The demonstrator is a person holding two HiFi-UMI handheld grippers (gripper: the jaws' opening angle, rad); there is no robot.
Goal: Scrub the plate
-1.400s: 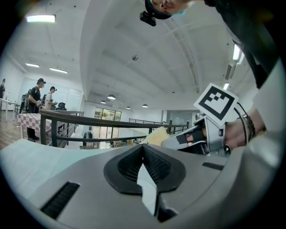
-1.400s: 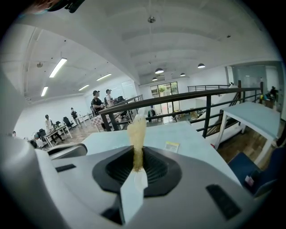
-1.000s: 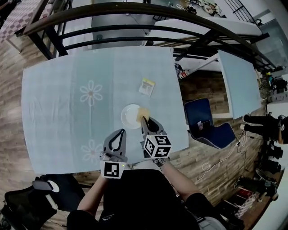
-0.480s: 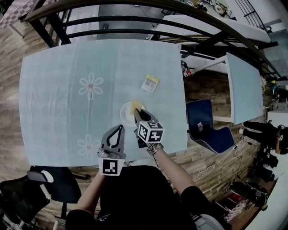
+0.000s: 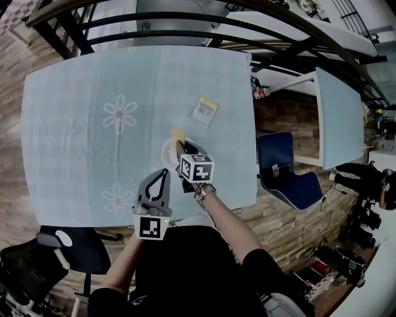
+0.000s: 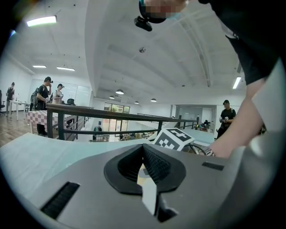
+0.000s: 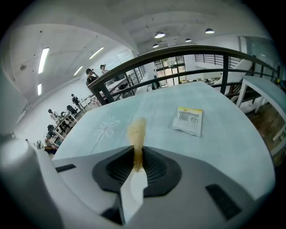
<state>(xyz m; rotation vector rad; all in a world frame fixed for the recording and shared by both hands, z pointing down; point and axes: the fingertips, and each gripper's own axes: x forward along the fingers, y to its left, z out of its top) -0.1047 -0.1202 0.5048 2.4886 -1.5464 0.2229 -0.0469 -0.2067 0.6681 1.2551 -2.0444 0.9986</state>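
Observation:
A small white plate (image 5: 167, 152) lies on the pale blue tablecloth, mostly covered by my right gripper (image 5: 180, 143). That gripper is shut on a yellow sponge (image 5: 179, 134), which sits at the plate's far rim. In the right gripper view the sponge (image 7: 136, 132) sticks up out of the closed jaws of the right gripper (image 7: 136, 157), and the plate is hidden below them. My left gripper (image 5: 163, 173) hovers near the table's front edge, left of the plate, shut and empty. Its view looks level across the room, with the left gripper (image 6: 144, 157) closed.
A flat white and yellow packet (image 5: 205, 111) lies beyond the plate, also visible as the packet (image 7: 188, 120) in the right gripper view. The cloth (image 5: 80, 155) has flower prints. A dark railing (image 5: 185, 18) runs behind the table. A blue chair (image 5: 288, 170) stands to the right.
The right gripper has carried the sponge from the plate's right rim across to its far rim. The left gripper has stayed near the front edge.

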